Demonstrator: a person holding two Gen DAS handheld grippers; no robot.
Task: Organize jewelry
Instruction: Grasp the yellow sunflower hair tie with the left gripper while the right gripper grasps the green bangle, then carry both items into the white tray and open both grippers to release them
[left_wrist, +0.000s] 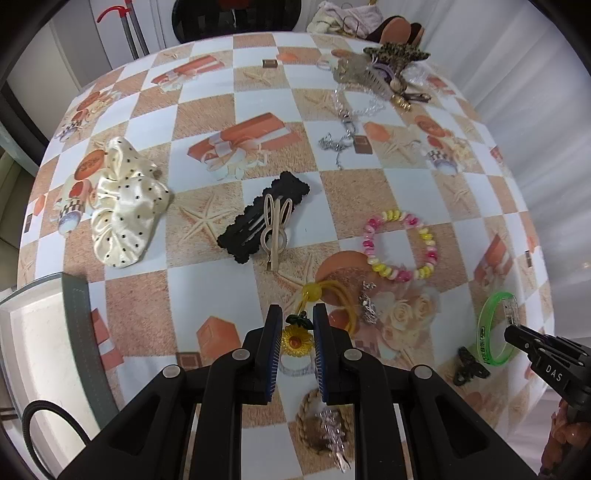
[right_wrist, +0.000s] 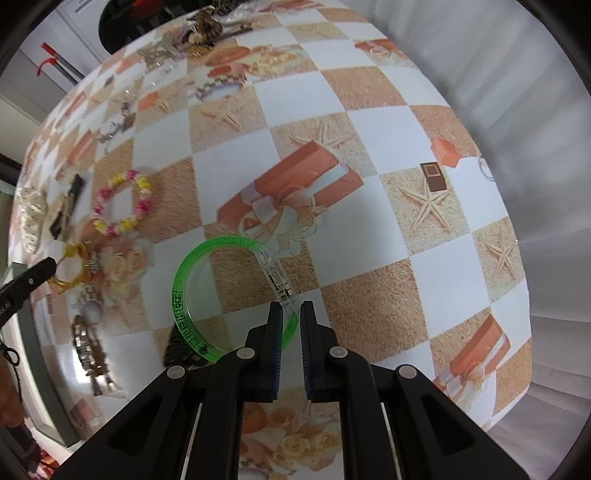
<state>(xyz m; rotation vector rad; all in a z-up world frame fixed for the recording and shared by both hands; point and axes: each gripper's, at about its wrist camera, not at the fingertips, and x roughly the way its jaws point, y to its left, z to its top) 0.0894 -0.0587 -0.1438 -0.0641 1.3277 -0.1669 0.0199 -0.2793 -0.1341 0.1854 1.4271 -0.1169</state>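
Left wrist view: left gripper (left_wrist: 295, 325) nearest, jaws narrowly apart around sunflower charm (left_wrist: 294, 341) of yellow hair tie (left_wrist: 334, 295) at 6 o'clock, seemingly not clamped; close squarely on the charm, lift straight. Grey tray (left_wrist: 75, 325) at 8 o'clock looks like the drop spot

Right wrist view: right gripper (right_wrist: 291, 321) at 6 o'clock, jaws nearly closed, pinching green bracelet (right_wrist: 188, 295) band just below its clear clasp; keep grip firm, lift gently so it doesn't swing

Translucent glossy green plastic bangle (right_wrist: 192, 295), satiny dotted cloth scrunchie (left_wrist: 127, 201), matt black felt clip (left_wrist: 258, 218).
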